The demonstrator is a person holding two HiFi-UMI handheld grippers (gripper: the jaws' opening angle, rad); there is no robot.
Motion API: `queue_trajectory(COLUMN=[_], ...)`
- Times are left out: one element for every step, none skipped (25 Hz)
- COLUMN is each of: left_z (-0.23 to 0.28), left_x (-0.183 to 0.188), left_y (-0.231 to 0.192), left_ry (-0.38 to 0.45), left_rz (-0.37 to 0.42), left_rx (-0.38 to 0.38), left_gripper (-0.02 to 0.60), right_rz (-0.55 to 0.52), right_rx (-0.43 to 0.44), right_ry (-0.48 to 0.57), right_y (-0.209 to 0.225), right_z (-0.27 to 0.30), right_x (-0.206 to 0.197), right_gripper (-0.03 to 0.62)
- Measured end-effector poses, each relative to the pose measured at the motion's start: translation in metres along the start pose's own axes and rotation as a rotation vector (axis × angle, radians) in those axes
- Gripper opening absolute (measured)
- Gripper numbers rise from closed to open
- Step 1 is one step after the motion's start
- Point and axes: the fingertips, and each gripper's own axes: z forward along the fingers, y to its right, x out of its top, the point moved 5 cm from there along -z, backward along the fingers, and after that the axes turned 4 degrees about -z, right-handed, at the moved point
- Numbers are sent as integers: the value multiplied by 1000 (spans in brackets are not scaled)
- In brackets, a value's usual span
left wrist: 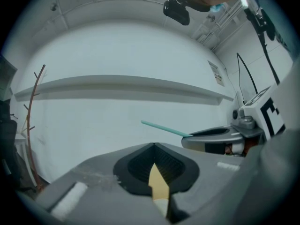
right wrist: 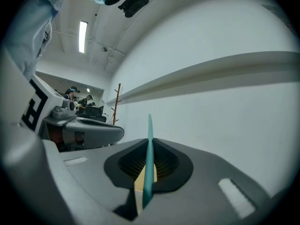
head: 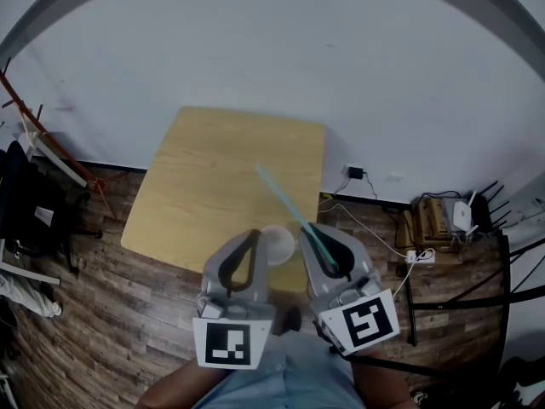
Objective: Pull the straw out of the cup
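A teal straw [head: 281, 196] slants forward and left over the wooden table [head: 213, 169], clear of the cup. My right gripper [head: 317, 228] is shut on its near end. In the right gripper view the straw [right wrist: 150, 130] rises from between the dark pads of the right gripper [right wrist: 149, 144]. The white cup [head: 278, 244] stands by the table's near edge, between the two grippers. My left gripper [head: 251, 235] hovers just left of the cup, its jaws closed to a thin slit with nothing clamped. The left gripper view shows the left gripper [left wrist: 153, 146], the straw [left wrist: 164, 128] and the right gripper [left wrist: 215, 137] against a white wall.
A white wall stands behind the table. On the wooden floor to the right lie a power strip [head: 417, 256] with cables and a router [head: 462, 216] on a stand. A red-orange rack [head: 51, 152] and dark items stand at the left.
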Motion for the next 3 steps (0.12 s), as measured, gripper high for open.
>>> queue_trajectory(left_z=[0,0,0], left_x=[0,0,0], left_y=[-1,-1,-2], left_ry=[1,1,0], left_rz=[-1,-3,-4], left_rx=[0,0,0], left_gripper=[20,20,20], right_rz=[-1,-2,-4], right_rx=[0,1,1], right_ry=[-1,-2,-2], right_y=[0,-1,-1], right_z=[0,1,1], right_x=[0,0,0], right_gripper=[28,28,29])
